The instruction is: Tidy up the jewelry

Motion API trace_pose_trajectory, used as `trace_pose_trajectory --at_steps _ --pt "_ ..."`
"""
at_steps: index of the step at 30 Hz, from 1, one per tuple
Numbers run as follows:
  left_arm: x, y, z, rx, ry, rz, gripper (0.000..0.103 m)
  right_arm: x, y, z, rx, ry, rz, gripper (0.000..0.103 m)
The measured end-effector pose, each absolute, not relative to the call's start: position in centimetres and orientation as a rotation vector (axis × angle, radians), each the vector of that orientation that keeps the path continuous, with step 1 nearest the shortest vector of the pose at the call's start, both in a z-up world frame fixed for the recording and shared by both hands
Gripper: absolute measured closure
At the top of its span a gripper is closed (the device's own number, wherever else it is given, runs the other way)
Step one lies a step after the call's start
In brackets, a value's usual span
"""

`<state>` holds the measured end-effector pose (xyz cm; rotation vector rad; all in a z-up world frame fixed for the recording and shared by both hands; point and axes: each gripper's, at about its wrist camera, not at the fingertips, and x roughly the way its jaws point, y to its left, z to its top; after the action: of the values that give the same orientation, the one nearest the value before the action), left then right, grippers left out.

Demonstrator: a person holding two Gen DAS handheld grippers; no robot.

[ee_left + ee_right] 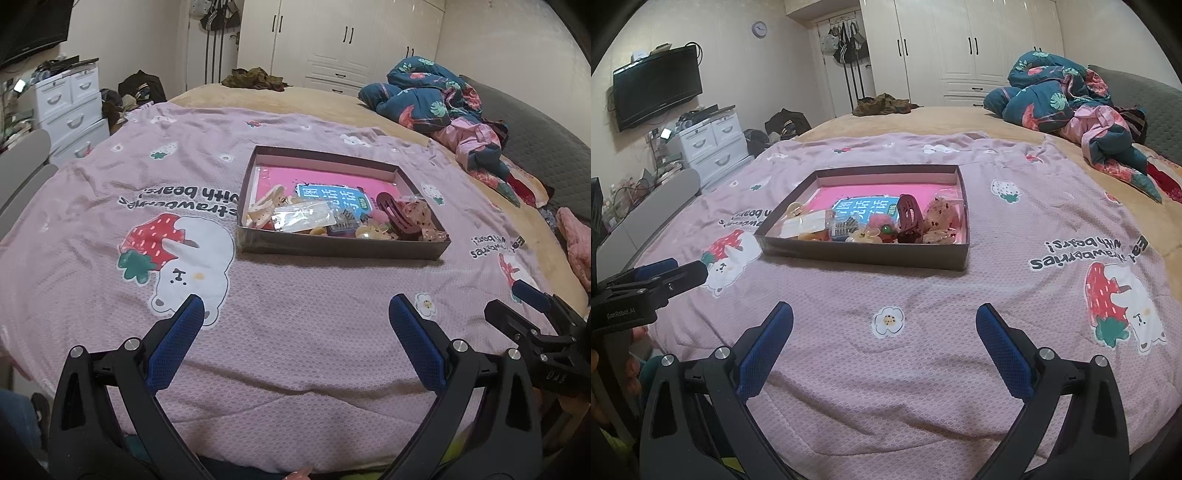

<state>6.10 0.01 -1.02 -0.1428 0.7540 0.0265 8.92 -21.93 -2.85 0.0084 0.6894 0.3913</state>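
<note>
A shallow dark cardboard box (343, 248) (864, 254) lies on the pink blanket in the middle of the bed. Inside, over a pink book, sit several hair clips and trinkets: a cream claw clip (266, 207), a clear plastic packet (306, 218), a maroon clip (397, 216) (910, 214) and speckled bows (940, 218). My left gripper (295, 314) is open, low over the blanket in front of the box, with nothing between its fingers. My right gripper (884, 317) is also open and empty, nearer the bed's front edge. Each gripper shows at the other view's side.
The pink strawberry-and-bear blanket (295, 332) covers the near half of the bed. A crumpled blue floral quilt (436, 96) lies at the back right. White drawers (713, 144) and a wall television (657, 88) stand left; white wardrobes (960, 48) line the far wall.
</note>
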Motion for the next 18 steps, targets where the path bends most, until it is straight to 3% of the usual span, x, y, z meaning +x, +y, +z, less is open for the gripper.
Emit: trace_pose_trajectory --at_steps 18 --pt "6.06 0.09 -0.63 -0.141 0.754 0.030 0.009 8.69 -21.71 -2.58 0.002 0.685 0.394 0.004"
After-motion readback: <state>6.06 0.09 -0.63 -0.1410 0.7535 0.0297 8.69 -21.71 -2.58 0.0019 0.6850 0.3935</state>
